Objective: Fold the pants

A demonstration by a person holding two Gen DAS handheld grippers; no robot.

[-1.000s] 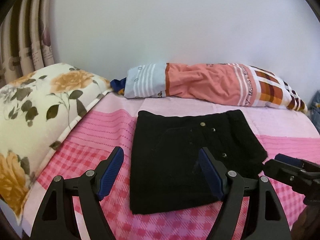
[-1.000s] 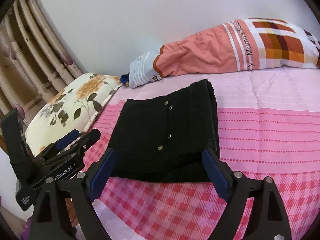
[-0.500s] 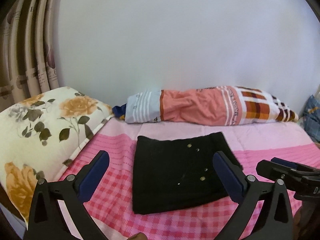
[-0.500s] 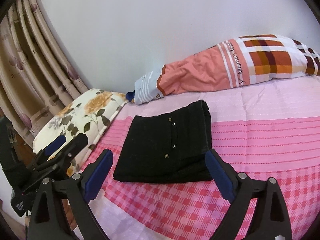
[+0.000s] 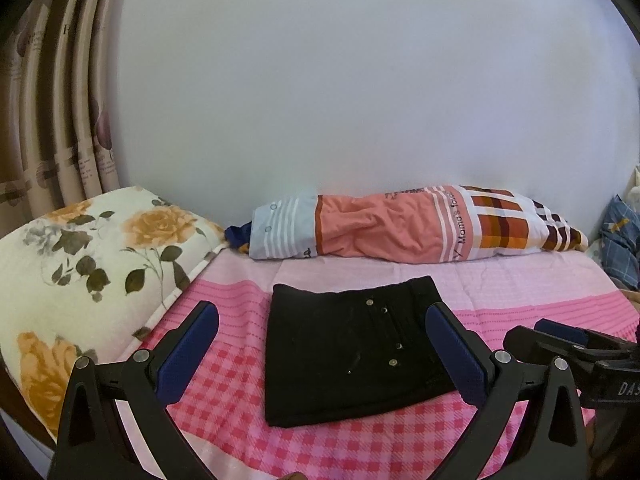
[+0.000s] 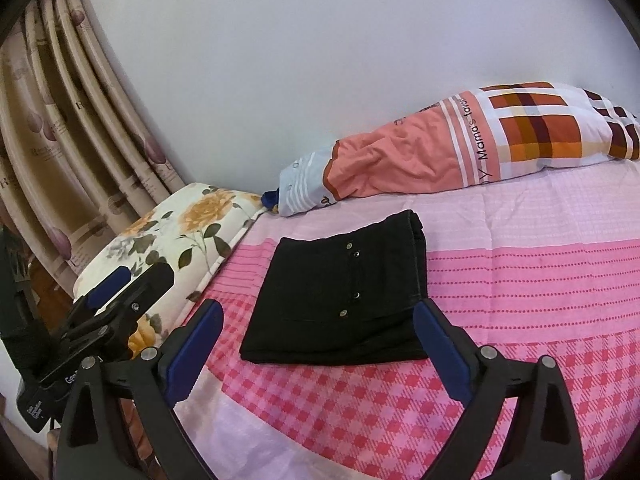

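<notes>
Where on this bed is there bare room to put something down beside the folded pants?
Bare pink bedspread stretches wide to the right of the folded black pants, and along the checked near edge. It is crowded at the far side by the orange plaid bolster, and leftward by the floral pillow.

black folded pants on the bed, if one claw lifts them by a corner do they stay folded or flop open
The black folded pants would probably flop open: they are soft cloth in stacked layers with nothing pinning them. The thick doubled edge on the right suggests some weight, so free layers would likely sag. On the woven pink bedspread a push would probably bunch them rather than slide them.
</notes>
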